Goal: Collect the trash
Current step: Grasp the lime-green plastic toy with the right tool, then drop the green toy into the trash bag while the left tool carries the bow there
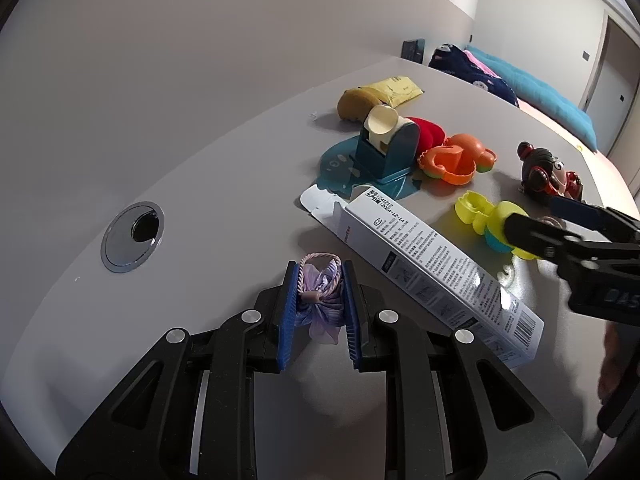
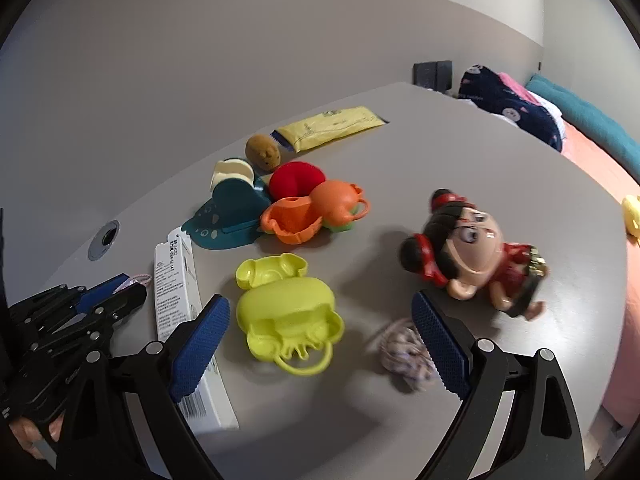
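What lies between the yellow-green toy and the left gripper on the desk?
The long white carton lies between the yellow-green toy and the left gripper, seen in the right wrist view.

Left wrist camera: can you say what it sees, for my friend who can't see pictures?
The left gripper is shut on a purple hair bow above a grey table. Beside it lies a long white box, with colourful toys beyond, and the right gripper reaches in over a yellow toy.
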Tool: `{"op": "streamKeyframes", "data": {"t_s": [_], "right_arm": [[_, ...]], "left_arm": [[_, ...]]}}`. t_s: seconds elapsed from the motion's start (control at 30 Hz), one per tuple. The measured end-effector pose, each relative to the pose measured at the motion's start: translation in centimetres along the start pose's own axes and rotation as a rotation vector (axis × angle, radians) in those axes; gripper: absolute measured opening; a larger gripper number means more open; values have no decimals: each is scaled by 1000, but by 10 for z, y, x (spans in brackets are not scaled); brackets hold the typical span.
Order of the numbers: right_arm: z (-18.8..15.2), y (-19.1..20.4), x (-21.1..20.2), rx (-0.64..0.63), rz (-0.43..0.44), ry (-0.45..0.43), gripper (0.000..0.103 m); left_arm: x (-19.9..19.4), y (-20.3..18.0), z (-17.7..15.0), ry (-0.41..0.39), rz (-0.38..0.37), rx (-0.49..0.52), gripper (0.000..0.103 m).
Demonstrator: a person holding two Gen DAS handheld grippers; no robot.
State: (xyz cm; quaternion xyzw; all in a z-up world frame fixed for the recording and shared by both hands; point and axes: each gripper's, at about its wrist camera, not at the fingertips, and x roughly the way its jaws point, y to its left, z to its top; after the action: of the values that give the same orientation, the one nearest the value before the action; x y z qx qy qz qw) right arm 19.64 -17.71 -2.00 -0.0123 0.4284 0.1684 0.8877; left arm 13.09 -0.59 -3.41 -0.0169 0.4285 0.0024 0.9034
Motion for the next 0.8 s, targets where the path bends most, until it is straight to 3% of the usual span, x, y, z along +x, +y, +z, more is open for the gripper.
{"op": "streamKeyframes", "data": {"t_s": [0.27,0.33,0.37,0.4,0.43,0.8], "right_arm": [[2,9,23,-11,-3,34,92],[1,11,25,-18,-9,39,84],[1,12,26,-27,-22,35,77],[2,14,25,-41,-31,31,62],[2,14,25,-49,-36,29,57],[3,1,-11,-11,8,-8,57]], "left_arm": [[4,-1,0,12,-12,4,21],[4,-1,1,12,-13,5,21],[4,-1,0,12,-13,5,21],[4,-1,0,12,-13,5,21],[4,-1,0,13,-14,5,21],[-10,-3,2,-13,-20,-1,21]]}}
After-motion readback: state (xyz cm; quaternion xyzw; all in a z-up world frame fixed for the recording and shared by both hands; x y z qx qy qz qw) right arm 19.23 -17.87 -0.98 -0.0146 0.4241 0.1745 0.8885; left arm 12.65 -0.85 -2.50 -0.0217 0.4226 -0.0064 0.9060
